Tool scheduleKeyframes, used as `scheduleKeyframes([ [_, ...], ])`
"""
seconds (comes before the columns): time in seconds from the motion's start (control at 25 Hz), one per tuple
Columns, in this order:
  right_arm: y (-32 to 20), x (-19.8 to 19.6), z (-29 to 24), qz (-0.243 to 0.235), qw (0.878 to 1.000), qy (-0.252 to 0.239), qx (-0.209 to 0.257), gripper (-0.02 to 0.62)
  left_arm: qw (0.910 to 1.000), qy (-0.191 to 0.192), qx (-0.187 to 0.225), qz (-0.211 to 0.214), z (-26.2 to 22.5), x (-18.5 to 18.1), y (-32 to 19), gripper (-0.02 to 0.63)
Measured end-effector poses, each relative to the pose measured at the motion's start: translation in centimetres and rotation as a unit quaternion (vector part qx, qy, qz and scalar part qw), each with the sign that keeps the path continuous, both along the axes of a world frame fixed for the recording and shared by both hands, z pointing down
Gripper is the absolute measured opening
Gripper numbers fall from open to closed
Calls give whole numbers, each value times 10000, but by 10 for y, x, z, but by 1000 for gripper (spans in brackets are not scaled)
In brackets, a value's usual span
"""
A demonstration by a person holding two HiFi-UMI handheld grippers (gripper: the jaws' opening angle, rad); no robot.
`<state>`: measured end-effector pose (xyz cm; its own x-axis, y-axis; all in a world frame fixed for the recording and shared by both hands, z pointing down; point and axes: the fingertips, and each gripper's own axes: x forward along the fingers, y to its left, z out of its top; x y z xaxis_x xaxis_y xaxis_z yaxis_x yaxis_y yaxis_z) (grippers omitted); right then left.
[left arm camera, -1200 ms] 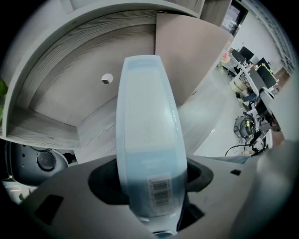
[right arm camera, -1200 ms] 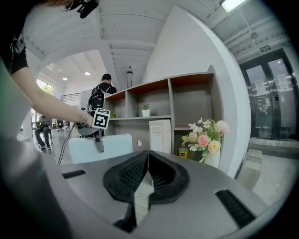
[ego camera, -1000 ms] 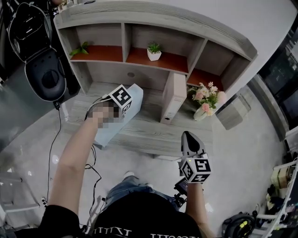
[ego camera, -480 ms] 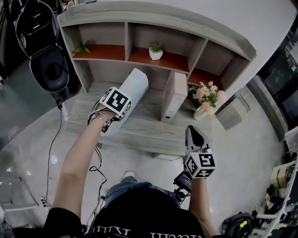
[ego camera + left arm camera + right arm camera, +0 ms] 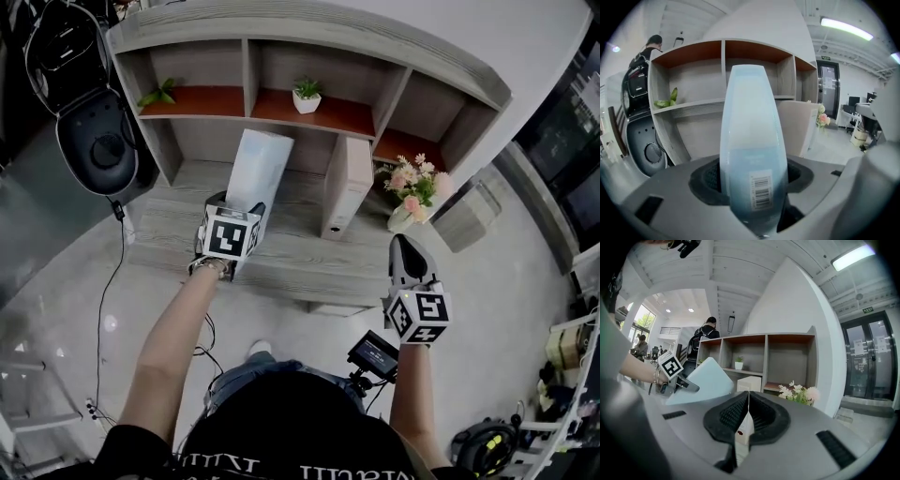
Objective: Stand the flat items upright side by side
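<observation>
Blue file box (image 5: 258, 169) rose on end over the grey wooden desk (image 5: 281, 258) in the head view, near an upright beige file box (image 5: 342, 187). A potted plant (image 5: 307, 94) sat in the shelf unit's (image 5: 248, 66) middle cubby. In the left gripper view, our left gripper (image 5: 752, 185) clamped the box's barcoded end. In the right gripper view, our right gripper (image 5: 748, 404) held its fingers together, empty.

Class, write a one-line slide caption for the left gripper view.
Left tool holds a pale blue barcoded folder before the open wooden shelf.
</observation>
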<state>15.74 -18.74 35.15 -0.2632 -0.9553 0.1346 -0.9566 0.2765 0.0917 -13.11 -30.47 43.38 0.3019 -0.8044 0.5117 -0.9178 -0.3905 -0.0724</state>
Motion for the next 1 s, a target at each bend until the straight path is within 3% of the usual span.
scheduleKeyframes([
  [0.16, 1, 3, 3, 41, 10000, 29, -34, 15, 9989, 252, 319, -215, 5, 4, 7, 293],
  [0.4, 1, -2, 7, 8, 10000, 32, -93, 16, 9989, 167, 425, -120, 13, 15, 7, 299],
  [0.6, 2, -12, 9, -82, 9999, 55, -124, 16, 9990, 121, 222, -362, 18, 18, 8, 316],
  [0.84, 5, -13, 16, -56, 9997, 43, -213, 16, 9982, 79, -468, -374, 55, 25, 26, 330],
  [1.0, 8, -10, 20, 0, 9996, 55, -280, 15, 9986, 169, -402, -307, 77, 36, 27, 331],
])
